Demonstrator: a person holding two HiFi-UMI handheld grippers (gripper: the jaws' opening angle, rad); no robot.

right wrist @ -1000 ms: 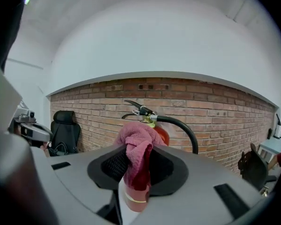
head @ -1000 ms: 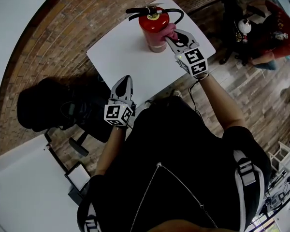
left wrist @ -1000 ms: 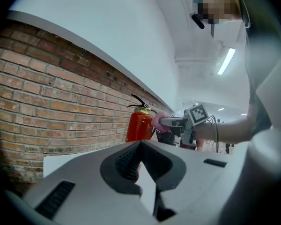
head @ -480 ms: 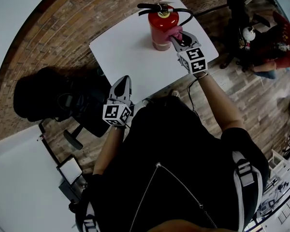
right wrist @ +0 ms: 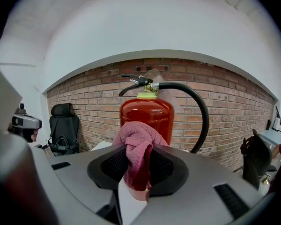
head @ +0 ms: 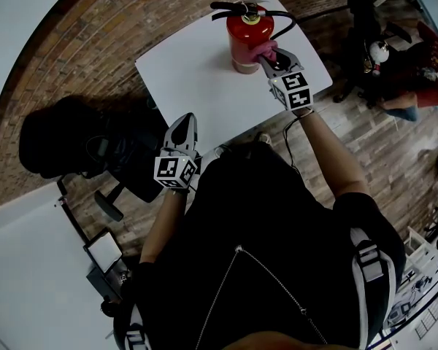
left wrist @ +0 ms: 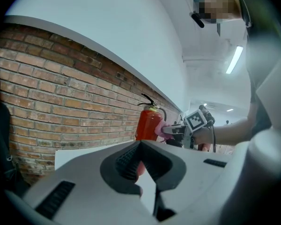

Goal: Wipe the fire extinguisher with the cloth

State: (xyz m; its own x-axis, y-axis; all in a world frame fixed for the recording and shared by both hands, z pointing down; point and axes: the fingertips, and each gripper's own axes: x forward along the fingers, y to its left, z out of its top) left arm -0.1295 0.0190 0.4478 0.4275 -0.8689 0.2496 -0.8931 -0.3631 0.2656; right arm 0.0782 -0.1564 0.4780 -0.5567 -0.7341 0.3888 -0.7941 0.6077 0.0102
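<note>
Fingers of my right gripper (head: 267, 54) pinch a bunched pink cloth (right wrist: 136, 149) against the red metal fire extinguisher (head: 245, 41) by the white table's (head: 190, 79) far edge. My left gripper (head: 187, 122) has its fingers pressed together.

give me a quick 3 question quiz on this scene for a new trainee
1. True or false: the right gripper is shut on the pink cloth.
2. Where does the fire extinguisher stand? A on the floor; B on the white table; C on a chair.
3. Fill in: the left gripper has its jaws ____, with nothing between them.
Key: 1 true; 2 B; 3 together.
</note>
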